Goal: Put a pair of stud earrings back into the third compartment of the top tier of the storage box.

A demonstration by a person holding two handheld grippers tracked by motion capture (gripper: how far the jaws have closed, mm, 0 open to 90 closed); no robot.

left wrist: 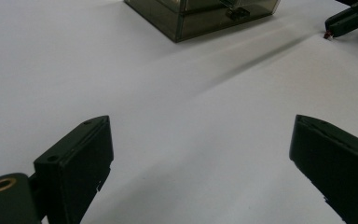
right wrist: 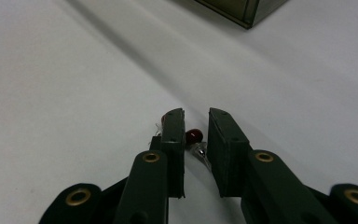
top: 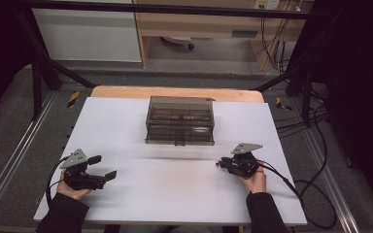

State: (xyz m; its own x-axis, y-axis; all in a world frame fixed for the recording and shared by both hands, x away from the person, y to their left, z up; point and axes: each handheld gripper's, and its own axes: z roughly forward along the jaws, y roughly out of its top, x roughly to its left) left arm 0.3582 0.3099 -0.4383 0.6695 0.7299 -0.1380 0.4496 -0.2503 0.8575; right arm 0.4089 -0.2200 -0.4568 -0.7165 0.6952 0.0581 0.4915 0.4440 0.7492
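Two hand-held grippers are seen low over a white table (top: 175, 194), one near each side edge, each held in a person's hand. The left gripper (top: 103, 167), near the left edge toward the front, is spread wide with nothing between its jaws. The right gripper (right wrist: 196, 135), near the right edge, is nearly closed, its jaws standing either side of a small red bead (right wrist: 193, 136) that has a thin silvery wire or pin beside it on the table. Whether the bead is actually pinched cannot be told; a narrow gap is visible.

A smoky clear plastic box (top: 180, 120) with inner compartments is set toward the back edge, at the middle, well apart from both grippers; its lid appears closed.

Because the bead is tiny and round, it could be squeezed out sideways and sent rolling if the jaws are closed off-centre. It could also be dropped if lifted on a loose hold. The wire might be bent under the jaws.
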